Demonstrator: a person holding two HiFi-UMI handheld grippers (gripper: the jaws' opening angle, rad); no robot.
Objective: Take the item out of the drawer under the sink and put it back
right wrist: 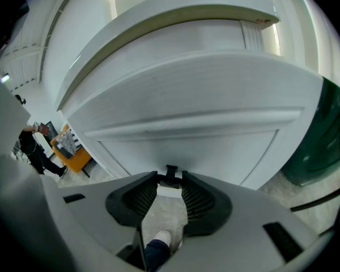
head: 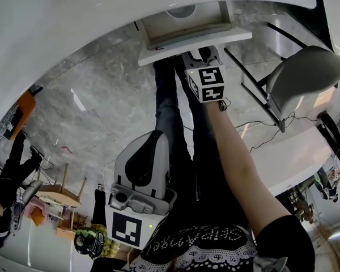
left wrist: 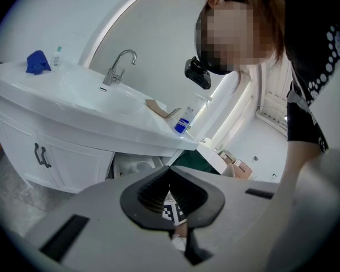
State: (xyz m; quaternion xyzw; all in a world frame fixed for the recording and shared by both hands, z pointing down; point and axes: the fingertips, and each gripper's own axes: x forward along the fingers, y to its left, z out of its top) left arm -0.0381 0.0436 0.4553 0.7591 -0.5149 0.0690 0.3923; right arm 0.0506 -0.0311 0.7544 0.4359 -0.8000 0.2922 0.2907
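Head view first: the drawer point(head: 151, 34) under the sink stands pulled out at the top of the frame, its white front panel point(head: 164, 52) facing my side. Inside it lies the item point(head: 181, 11), a pale rounded thing, possibly a bowl, though I can't make it out well from this angle. The right gripper point(head: 201, 52) reaches forward at the end of a bare arm, its tip right at the middle of that front panel. The left gripper point(head: 153, 136) hangs back close to the body, well apart from the drawer, over the grey marbled floor point(head: 102, 101). A grey chair point(head: 309, 72) stands to the right. Left gripper view next: the black pads meet at their tips with nothing between them. Beyond them I see the white sink point(left wrist: 73, 95) with its chrome faucet point(left wrist: 120, 66), a blue cloth point(left wrist: 38, 62) on the far rim and a small bottle point(left wrist: 184, 120) with a blue label near the near corner; the drawer shows open beneath the basin. Right gripper view last: the jaws are drawn in narrow and clamp the small dark drawer handle point(right wrist: 170, 173) between their tips, with the white panel filling the frame just behind it and a shoe point(right wrist: 158, 239) on the floor below.
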